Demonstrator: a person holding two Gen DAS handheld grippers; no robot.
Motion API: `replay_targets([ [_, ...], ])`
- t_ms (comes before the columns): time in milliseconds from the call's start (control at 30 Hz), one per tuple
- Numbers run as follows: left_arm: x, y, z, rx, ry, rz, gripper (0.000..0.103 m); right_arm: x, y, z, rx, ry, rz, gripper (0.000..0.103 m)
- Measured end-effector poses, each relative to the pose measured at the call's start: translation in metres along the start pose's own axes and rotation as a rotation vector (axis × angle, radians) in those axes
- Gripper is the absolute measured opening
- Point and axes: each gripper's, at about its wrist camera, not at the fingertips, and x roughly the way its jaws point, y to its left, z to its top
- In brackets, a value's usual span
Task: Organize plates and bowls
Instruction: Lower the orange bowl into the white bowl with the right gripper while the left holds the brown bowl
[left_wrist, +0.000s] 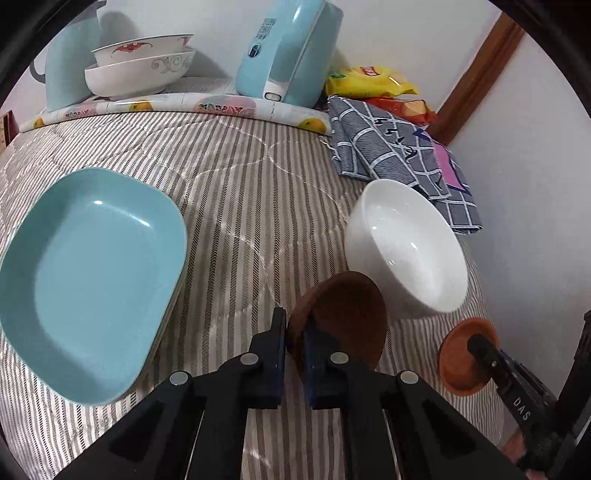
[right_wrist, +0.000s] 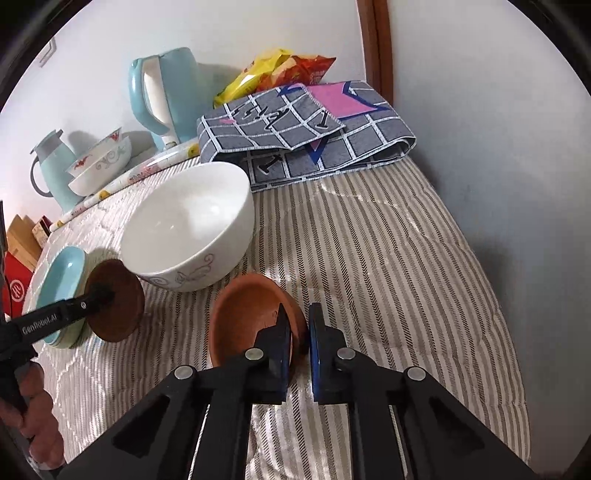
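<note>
My left gripper (left_wrist: 294, 321) is shut on the rim of a dark brown wooden dish (left_wrist: 343, 314), which is tilted on edge over the striped cloth. In the right wrist view that left gripper (right_wrist: 105, 291) and its dish (right_wrist: 118, 306) are at the left. My right gripper (right_wrist: 299, 314) is shut on the rim of a second, reddish brown dish (right_wrist: 251, 314). The left wrist view has this right gripper (left_wrist: 480, 345) and its dish (left_wrist: 461, 358) at the lower right. A large white bowl (left_wrist: 406, 247) (right_wrist: 188, 225) stands behind both dishes. Stacked pale blue square plates (left_wrist: 92, 277) (right_wrist: 61, 280) lie at the left.
Two patterned bowls (left_wrist: 140, 70), a blue jug (left_wrist: 70, 62) and a blue kettle (left_wrist: 288, 51) stand along the back wall. A folded grey checked cloth (left_wrist: 399, 155) and snack bags (left_wrist: 369, 83) lie at the back right. A hand (right_wrist: 33, 424) holds the left gripper.
</note>
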Motion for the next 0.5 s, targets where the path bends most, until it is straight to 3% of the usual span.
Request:
replay_targets([
  [500, -0.043, 0.008, -0.001, 0.004, -0.052, -0.041, 0.008, -0.048, 0.012, 0.003, 0.024, -0.085, -0.001, 0.009],
])
